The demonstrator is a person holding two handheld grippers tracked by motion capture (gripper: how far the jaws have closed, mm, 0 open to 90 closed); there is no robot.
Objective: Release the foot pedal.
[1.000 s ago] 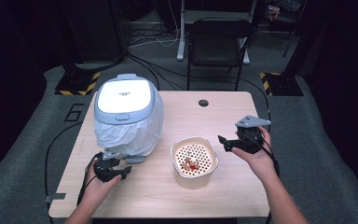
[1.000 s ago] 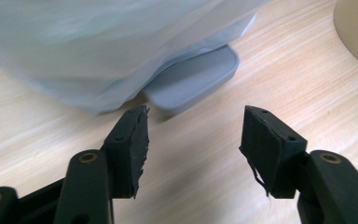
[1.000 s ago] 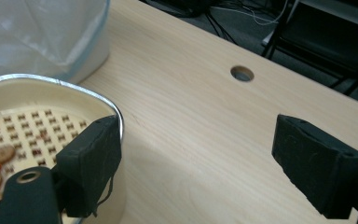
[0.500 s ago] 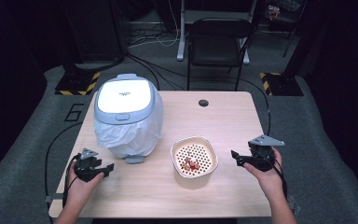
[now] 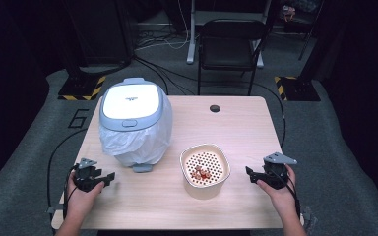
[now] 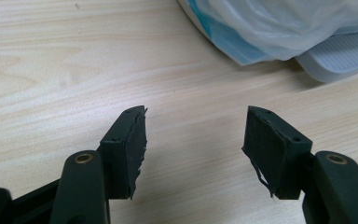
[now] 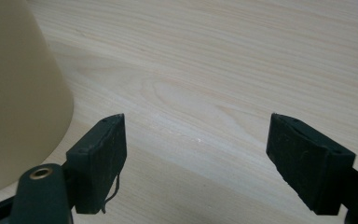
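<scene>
Both tools, left tool [image 5: 109, 176] and right tool [image 5: 249, 173], gape empty; cream strainer bowl [image 5: 205, 169] holds red bits, worktop [image 5: 246, 128].

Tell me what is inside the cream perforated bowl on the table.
The bowl holds a small pile of reddish-orange pieces resting on its perforated insert. What they are is too small to tell, and anything beneath the insert is hidden.
</scene>
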